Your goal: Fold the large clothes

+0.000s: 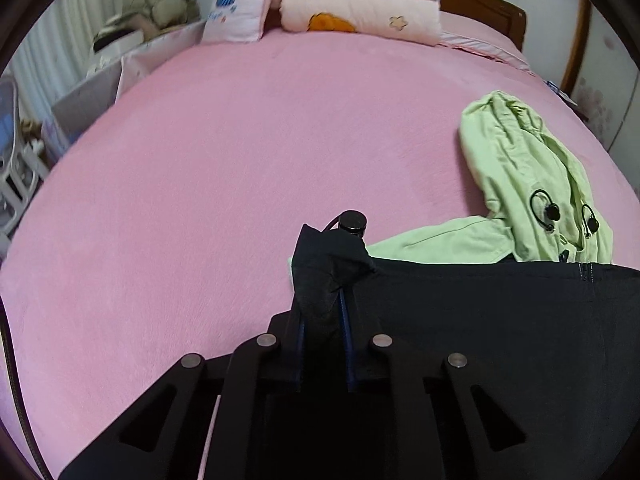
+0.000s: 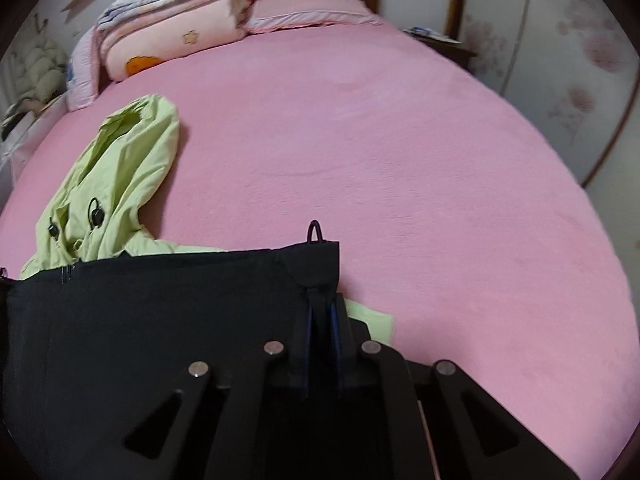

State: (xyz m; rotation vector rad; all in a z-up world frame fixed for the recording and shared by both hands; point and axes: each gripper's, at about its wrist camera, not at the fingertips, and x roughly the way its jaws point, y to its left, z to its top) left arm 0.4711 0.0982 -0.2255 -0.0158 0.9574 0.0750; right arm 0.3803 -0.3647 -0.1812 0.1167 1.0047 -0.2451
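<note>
The left claw (image 1: 325, 292) is clenched on one corner of the black garment (image 1: 500, 320), the right claw (image 2: 321, 300) on the other; the fabric is stretched between them above the pink bed (image 1: 240, 160), over a green hooded jacket (image 1: 532, 184); a thin pinch could slip under tension, or the jacket be dragged along; the garment's lower part is cut off, its type unclear.
</note>
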